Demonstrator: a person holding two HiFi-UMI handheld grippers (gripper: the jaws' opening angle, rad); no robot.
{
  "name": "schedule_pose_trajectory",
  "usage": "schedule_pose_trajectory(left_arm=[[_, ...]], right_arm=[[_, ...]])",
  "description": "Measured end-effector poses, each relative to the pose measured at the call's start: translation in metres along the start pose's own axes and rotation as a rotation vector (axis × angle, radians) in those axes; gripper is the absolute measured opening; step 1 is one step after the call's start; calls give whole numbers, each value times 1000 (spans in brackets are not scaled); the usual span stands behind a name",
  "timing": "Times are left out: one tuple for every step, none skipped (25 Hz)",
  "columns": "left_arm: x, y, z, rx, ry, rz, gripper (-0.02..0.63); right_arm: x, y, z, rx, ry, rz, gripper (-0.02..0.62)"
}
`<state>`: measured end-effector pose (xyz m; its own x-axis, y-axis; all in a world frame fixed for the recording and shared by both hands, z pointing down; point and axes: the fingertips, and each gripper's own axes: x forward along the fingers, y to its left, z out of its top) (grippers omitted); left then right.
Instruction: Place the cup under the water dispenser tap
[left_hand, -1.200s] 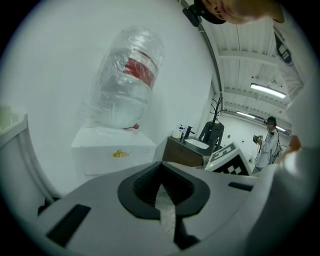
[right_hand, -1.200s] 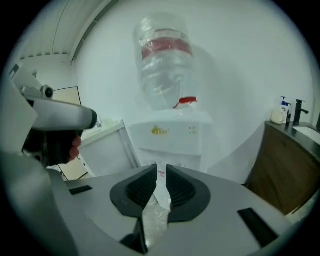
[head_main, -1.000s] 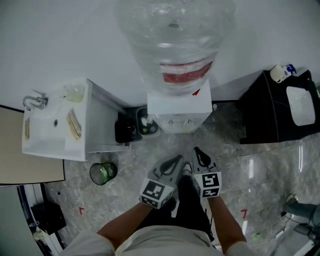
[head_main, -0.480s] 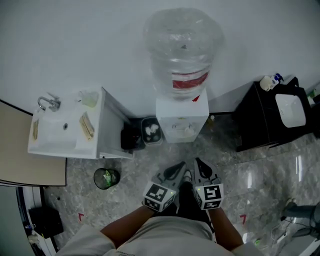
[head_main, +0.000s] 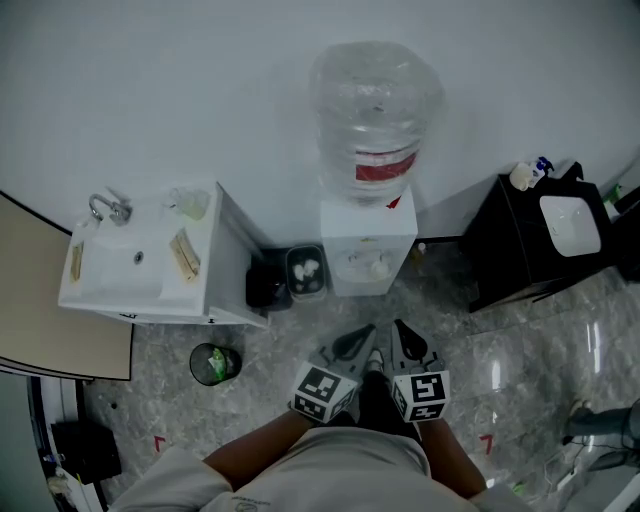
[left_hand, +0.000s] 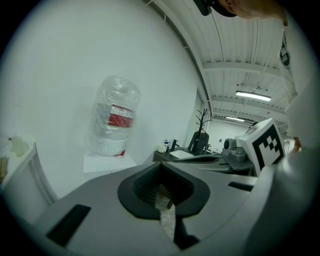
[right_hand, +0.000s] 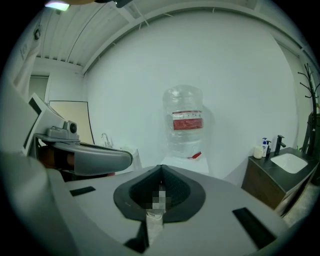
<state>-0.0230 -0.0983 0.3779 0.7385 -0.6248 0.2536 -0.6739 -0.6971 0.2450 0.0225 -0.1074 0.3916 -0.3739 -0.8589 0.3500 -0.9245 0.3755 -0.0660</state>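
The left gripper (head_main: 358, 335) and right gripper (head_main: 400, 332) are side by side at the near edge, well apart from the dispenser (head_main: 367, 240) at the far wall. Both pairs of jaws are pressed together with nothing between them. A small pale object, apparently the cup (head_main: 379, 268), sits in the dispenser's front recess below the bottle (head_main: 375, 120). A sink unit (head_main: 140, 270) stands left and a black cabinet (head_main: 525, 245) right.

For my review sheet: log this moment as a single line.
left gripper: shut, empty | right gripper: shut, empty | both near body, apart from water dispenser | pale object at its front, possibly cup
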Motion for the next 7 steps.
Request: schedule_pose_trajectory(left_arm=[[-3,0,1,3,-3,-1,5],[-5,-1,2,6,-7,-2,5],[-8,-2,2,8,-10,-3,5],[-11,-3,2,10,-12,-4,5],[-13,-5,2,12,-14,-5,5],[-16,-6,2,13,-16,-5,5],[-19,-7,2,13,-18,-6,5]], right_arm=[[-2,2,2,-2,-3,-1,17],[-4,5,2,-5,-4,-2,17],[-6,8,3,-8,-4,-2,17],[-8,10,3,-11,-4,-2,17],[-10,13,3,-14,-5,-2,17],[-12,15,4,-16,-5,-2,17],[-14,17,4,-18,-5,-1,17]])
